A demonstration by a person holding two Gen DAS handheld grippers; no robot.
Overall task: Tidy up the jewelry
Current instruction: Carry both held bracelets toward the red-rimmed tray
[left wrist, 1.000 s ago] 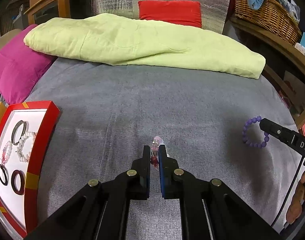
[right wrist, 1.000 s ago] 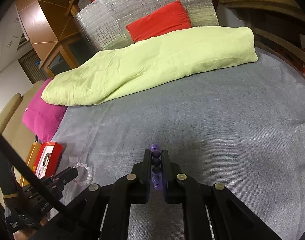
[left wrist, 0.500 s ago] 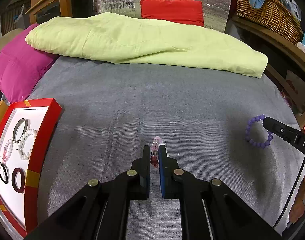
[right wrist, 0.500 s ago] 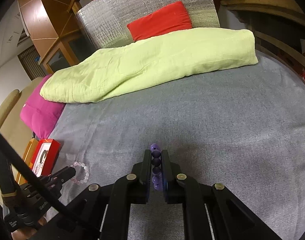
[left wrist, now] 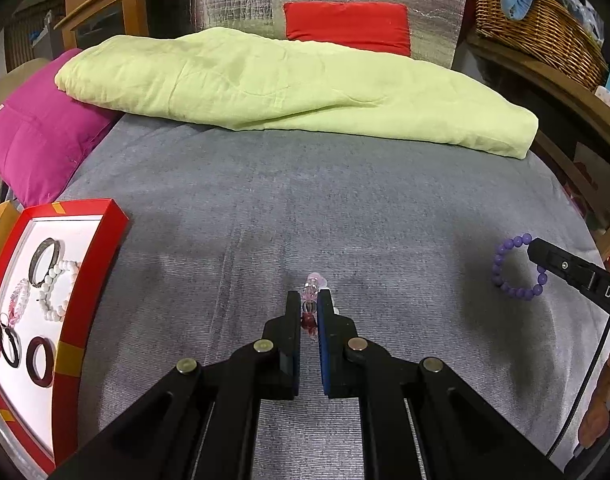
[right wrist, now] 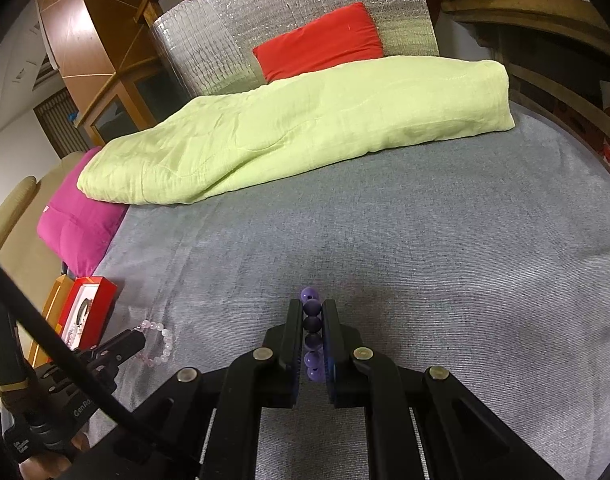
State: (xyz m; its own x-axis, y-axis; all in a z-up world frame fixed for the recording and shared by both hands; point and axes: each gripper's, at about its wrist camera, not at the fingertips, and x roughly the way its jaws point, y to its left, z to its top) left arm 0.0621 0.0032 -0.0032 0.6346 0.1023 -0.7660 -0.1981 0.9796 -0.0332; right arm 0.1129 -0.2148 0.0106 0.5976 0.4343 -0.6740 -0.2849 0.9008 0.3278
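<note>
My left gripper (left wrist: 309, 300) is shut on a pale pink bead bracelet (left wrist: 312, 285), held above the grey bed cover; the bracelet also shows in the right wrist view (right wrist: 157, 340) at the left gripper's tip (right wrist: 139, 336). My right gripper (right wrist: 313, 306) is shut on a purple bead bracelet (right wrist: 313, 320), which hangs as a ring in the left wrist view (left wrist: 517, 266) at the right. A red-rimmed white tray (left wrist: 87, 280) lies at the left with several bracelets and rings in it, such as a white bead bracelet (left wrist: 59, 288).
A lime green folded blanket (left wrist: 297, 88) lies across the back of the bed, with a magenta pillow (left wrist: 41, 140) at the left and a red cushion (left wrist: 345, 26) behind. A wicker basket (left wrist: 541, 28) stands on a wooden shelf at the right.
Both grippers have drifted slightly with their bracelets still held; the tray looks a little nearer in both views. Nothing was let go or picked up.
</note>
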